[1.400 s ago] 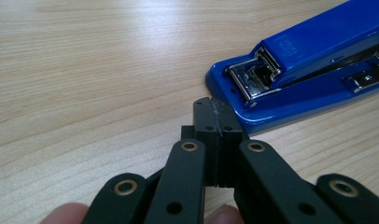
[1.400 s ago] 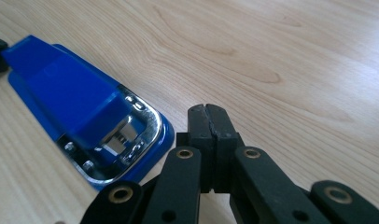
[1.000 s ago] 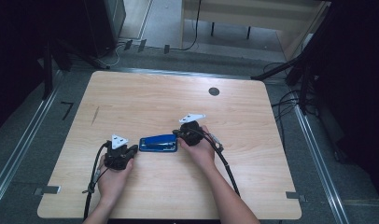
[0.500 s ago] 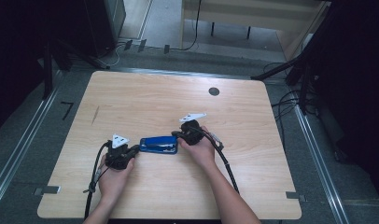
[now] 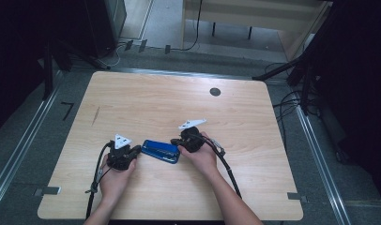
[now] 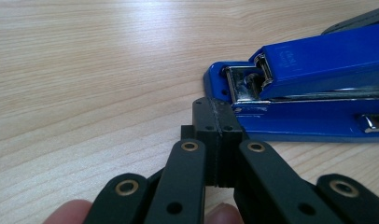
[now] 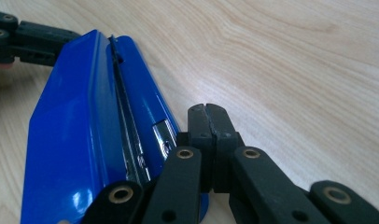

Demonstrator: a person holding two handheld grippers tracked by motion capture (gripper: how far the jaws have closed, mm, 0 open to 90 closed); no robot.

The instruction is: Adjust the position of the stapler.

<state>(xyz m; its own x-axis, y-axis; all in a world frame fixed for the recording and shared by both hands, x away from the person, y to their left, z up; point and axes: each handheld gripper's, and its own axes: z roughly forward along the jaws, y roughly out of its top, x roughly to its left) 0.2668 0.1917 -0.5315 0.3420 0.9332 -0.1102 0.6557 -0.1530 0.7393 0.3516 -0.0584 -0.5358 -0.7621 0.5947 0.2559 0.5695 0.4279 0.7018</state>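
Flat on table: blue stapler (image 5: 160, 151) between tools; left tool (image 5: 133, 151) and right tool (image 5: 175, 142) clenched empty, tips at stapler's ends.

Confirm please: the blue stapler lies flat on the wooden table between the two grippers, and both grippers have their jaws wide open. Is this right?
Not quite. The left gripper and right gripper each have jaws pressed shut, as both gripper views show. The blue stapler does lie flat on the table between them.

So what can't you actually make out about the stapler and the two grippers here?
- Stapler: front end cut off by the right edge of the left gripper view.
- Embossed marking on its blue top: too blurred to read there.
- Right gripper: its links hide the stapler's near end in the right gripper view.
- Left gripper: contact with the stapler too small to judge, high view.
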